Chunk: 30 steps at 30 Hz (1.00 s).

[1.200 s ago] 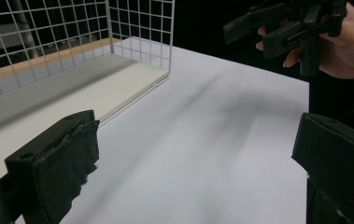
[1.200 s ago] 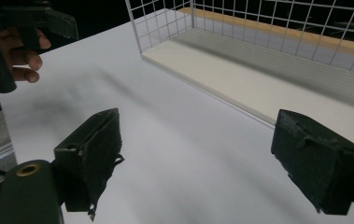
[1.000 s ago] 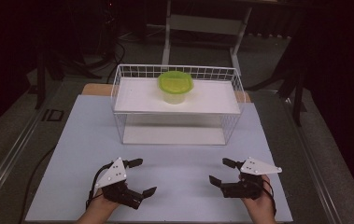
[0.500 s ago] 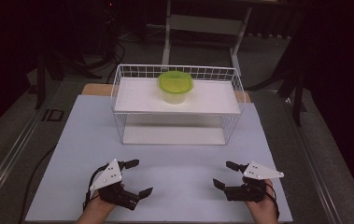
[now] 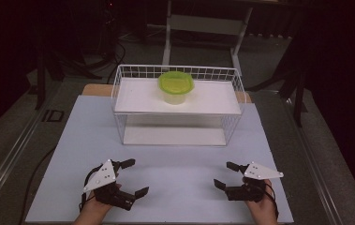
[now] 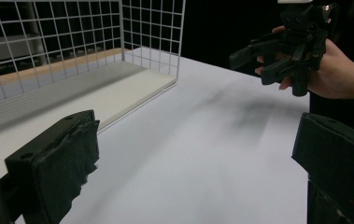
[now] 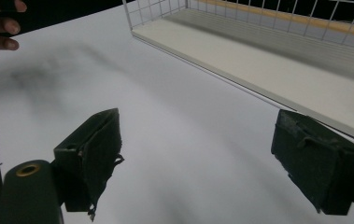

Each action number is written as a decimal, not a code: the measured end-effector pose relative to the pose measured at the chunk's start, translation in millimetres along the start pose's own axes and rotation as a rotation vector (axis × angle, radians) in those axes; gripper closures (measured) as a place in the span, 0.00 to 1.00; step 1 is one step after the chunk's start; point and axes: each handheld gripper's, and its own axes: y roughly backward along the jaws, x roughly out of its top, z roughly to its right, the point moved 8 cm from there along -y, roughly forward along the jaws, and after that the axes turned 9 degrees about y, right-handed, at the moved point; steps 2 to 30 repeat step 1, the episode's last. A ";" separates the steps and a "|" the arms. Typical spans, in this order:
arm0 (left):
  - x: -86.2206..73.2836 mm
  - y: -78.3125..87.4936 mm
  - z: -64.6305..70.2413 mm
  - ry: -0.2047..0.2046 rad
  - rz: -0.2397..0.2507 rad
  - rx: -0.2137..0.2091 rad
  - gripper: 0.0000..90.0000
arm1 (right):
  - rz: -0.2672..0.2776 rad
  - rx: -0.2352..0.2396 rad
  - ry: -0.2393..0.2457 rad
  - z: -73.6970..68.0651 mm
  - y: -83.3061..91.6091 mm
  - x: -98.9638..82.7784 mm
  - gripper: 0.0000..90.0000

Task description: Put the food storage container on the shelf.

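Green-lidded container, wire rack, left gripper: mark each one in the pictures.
green-lidded container (image 5: 175,83), high view, middle of its lid.
wire rack (image 5: 237,89), high view, right rim of its top basket.
left gripper (image 5: 135,177), high view, midway between its open jaw tips.

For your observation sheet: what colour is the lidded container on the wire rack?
Bright yellow-green container; the high view shows it best.

- Tub (image 5: 175,87): a small, pale, round container with a bright green lid, closed and upright.
- It stands on the white top shelf of the wire rack (image 5: 119,96), near the middle and toward the back, at the table's far side.
- Nothing touches it.
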 end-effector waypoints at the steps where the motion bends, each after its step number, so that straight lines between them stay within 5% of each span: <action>1: 0.0 0.0 0.0 0.000 0.000 0.000 0.01 | 0.001 -0.001 0.000 -0.1 0.0 0.2 0.18; 30: 0.0 0.0 0.0 0.000 0.000 0.000 0.01 | 0.001 -0.001 0.000 -0.1 0.0 0.2 0.18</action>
